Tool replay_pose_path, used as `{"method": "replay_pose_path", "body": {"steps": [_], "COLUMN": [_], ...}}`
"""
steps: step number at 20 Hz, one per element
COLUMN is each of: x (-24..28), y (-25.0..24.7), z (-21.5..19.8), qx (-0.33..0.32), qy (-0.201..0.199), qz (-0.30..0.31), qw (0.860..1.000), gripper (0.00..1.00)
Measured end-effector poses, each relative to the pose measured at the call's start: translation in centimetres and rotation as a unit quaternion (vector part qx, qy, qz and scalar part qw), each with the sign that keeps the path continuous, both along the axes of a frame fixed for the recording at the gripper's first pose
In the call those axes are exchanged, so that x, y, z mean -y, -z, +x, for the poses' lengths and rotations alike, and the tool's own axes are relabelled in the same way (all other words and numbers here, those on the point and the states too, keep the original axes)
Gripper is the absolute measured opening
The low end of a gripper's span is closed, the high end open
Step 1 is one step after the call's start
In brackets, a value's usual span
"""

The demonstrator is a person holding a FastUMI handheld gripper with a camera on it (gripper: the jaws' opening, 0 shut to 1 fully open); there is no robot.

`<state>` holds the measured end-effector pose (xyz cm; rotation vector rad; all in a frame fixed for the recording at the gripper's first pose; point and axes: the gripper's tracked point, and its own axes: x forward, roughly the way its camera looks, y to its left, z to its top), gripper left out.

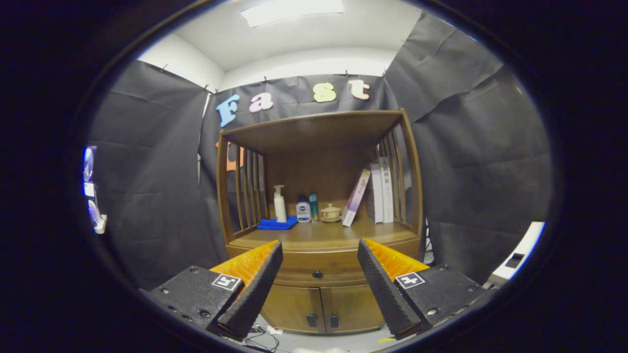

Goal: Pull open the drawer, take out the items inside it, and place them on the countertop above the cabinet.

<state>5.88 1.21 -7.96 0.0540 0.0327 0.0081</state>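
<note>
A brown wooden cabinet stands ahead against the black cloth wall. Its drawer is shut, with a small dark knob in the middle of its front. The knob sits between my two fingers, some way beyond them. My gripper is open, its orange and black fingers spread wide with nothing between them. The countertop above the drawer is a wooden shelf with slatted sides. What lies inside the drawer is hidden.
On the countertop stand a white pump bottle on a blue cloth, two small bottles, a small lidded pot and leaning books. Two cupboard doors with dark handles sit below the drawer.
</note>
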Motion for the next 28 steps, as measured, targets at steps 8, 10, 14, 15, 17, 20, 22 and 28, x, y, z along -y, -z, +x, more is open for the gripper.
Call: {"method": "replay_pose_path", "body": {"steps": [8,10,14,15,17,20,22,28], "x": [-0.2,-0.3,-0.6,-1.0,-1.1,-0.7,-0.7,-0.7], "y": [11.5,13.4,15.4,15.6,16.4,17.3,17.7,18.1], "z": [6.8,8.7,12.1,13.2,15.1,16.9,17.7,18.6], "qx": [-0.072,-0.09,-0.102,-0.103,-0.113,-0.13,-0.135,-0.143], "qy": [0.005,0.008,0.02,0.02,0.019,0.028,0.028,0.04], "qz": [-0.022,-0.027,-0.041,-0.042,-0.041,-0.035,-0.031,-0.033], "qw": [0.997,0.996,0.994,0.994,0.993,0.99,0.99,0.988], "gripper": [0.99,0.99,0.98,0.95,0.91,0.83,0.74,0.46]}}
